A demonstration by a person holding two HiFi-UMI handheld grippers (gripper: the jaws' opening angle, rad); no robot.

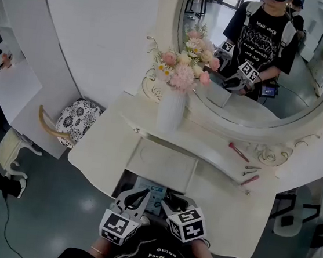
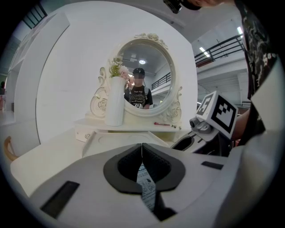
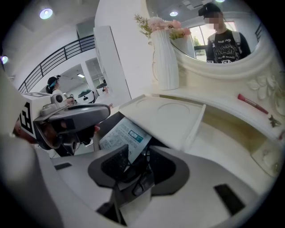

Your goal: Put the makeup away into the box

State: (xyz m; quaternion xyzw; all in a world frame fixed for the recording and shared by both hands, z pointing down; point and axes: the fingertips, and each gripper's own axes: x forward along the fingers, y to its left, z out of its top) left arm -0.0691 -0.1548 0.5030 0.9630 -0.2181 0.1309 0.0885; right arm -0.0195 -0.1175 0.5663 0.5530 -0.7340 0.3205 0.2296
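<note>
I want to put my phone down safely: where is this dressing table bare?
Bare: the table top left of the lid, in front of the vase, and right of the lid. Crowded: the shelf's right end with brush and clips, and the open compartment, under the left gripper and right gripper.

table (image 1: 103, 147): glossy white, smooth | vase (image 1: 170, 112): ribbed, matt | leaflet (image 3: 120, 138): printed paper

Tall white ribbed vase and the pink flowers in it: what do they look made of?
The tall white ribbed vase looks like ceramic, perhaps plastic: opaque, even white, soft sheen, moulded vertical ribs. The pink flowers are probably artificial, fabric or plastic, given their neat uniform blooms; too small to be sure.
</note>
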